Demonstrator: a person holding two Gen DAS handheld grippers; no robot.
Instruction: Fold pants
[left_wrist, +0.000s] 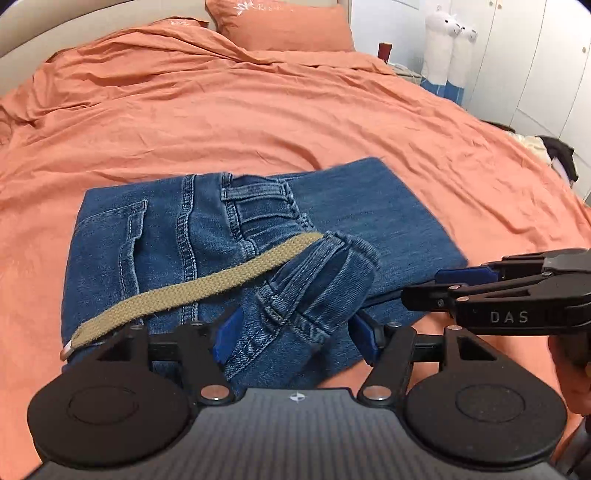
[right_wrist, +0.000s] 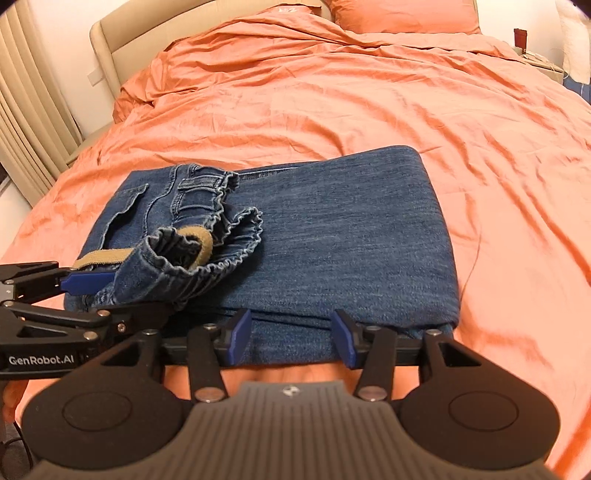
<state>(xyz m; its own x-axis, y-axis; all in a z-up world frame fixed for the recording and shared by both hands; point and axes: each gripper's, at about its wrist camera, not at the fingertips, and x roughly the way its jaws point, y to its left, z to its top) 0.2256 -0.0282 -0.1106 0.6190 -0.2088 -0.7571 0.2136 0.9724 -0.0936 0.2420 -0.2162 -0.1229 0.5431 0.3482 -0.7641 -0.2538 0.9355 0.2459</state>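
Denim, thick yet limp: the folded blue jeans (right_wrist: 332, 236) with a tan woven belt (left_wrist: 192, 291) lie on the orange bed (right_wrist: 369, 103), best gripped at the stiffer waistband, both left gripper (left_wrist: 291, 334) and right gripper (right_wrist: 291, 332) fingers spread, pinching nothing.

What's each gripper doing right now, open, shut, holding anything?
Left gripper: open, rumpled waistband of the jeans between its pads, not pinched.
Right gripper: open over the jeans' near edge, holding nothing.
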